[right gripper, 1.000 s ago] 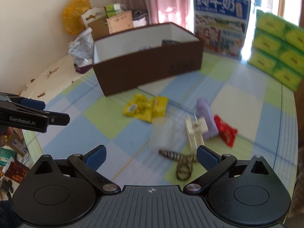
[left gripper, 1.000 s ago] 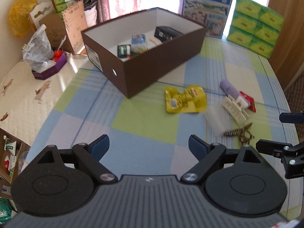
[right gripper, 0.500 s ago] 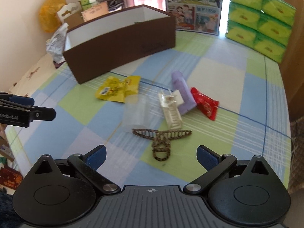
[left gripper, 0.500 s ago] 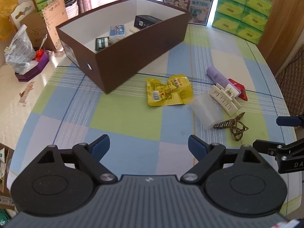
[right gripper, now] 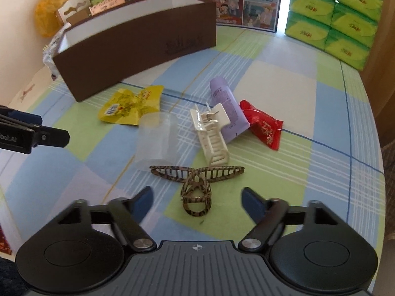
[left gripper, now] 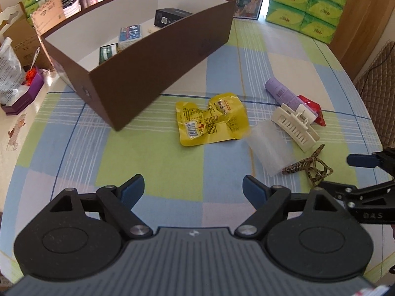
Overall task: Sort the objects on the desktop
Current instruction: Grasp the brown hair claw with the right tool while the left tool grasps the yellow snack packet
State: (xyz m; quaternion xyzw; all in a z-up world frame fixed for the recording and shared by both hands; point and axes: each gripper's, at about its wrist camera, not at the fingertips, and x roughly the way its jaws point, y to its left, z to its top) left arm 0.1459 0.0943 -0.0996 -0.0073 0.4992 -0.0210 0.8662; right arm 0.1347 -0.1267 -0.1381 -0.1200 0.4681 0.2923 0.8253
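Jaws of the right gripper [right gripper: 196, 199] are closing, part open, with the loop end of the leopard-print hair claw [right gripper: 196, 185] between the pads but not yet pinched; it lies on the desk [right gripper: 308, 172] low centre in the right wrist view. Left gripper [left gripper: 193, 188] jaws are also narrowing a little, wide open over bare cloth, nothing between them. Behind the claw: a clear plastic cup [right gripper: 156, 140] on its side, a white hair claw [right gripper: 212, 135] touching a purple tube [right gripper: 227, 108], a red sachet [right gripper: 265, 127] just beside the tube, and a yellow snack packet [right gripper: 132, 104] nearer the brown box [right gripper: 138, 46]. Risk, I'd judge: the thin open-work loop could slip or twist out as the pads meet, and the claw's spread arms could nudge the cup, which would likely roll. Only the left view looks into the box, showing small packets and a black item already inside; the right view sees just its outer wall.
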